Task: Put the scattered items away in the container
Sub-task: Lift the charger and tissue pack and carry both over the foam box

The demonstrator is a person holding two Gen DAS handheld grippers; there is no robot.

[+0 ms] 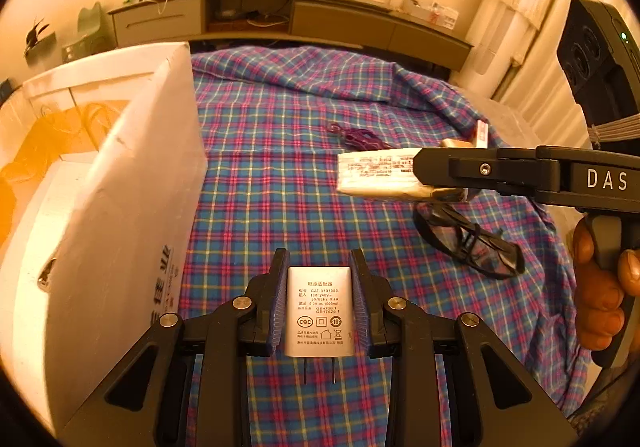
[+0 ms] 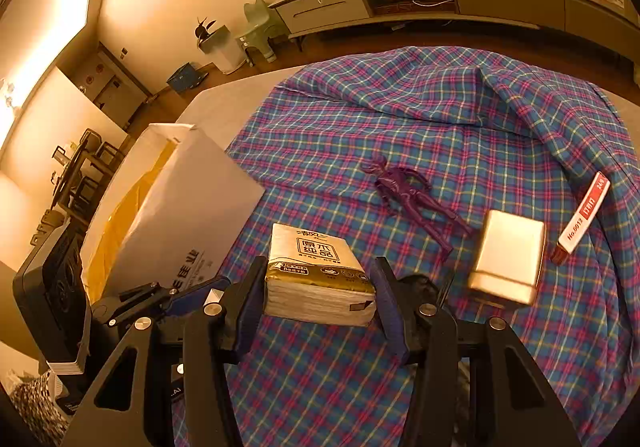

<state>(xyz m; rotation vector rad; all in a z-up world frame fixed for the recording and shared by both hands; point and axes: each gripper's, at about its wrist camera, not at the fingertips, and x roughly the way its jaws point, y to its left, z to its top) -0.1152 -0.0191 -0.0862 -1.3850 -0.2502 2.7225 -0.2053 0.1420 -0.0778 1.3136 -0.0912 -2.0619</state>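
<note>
Two grippers each carry a load here, and the move ahead turns on where the box lies from each.

In the left wrist view, the left gripper is clenched on a white charger, pads pressed against its two long sides, prongs pointing toward the bottom of the frame. The charger's long axis runs up and down the frame, in line with the fingers. The box fills the left of this frame, its near white wall just beside the left finger and its open mouth toward the upper left, where an orange bag lining shows. So the box lies to the left of the charger and slightly ahead, very close.

In the right wrist view, the right gripper grasps a tissue pack across its width, the pack's long axis pointing away along the fingers. Here the box sits at centre left, with the left gripper between it and the pack. The left wrist view agrees: the right gripper comes in from the right edge with the pack over the plaid cloth.

By this reading the left hand is the nearer one and would probably drop first; the right must cross farther leftward.

Still on the cloth lie a purple figure, a tan block, a red-and-white strip and dark glasses.
</note>
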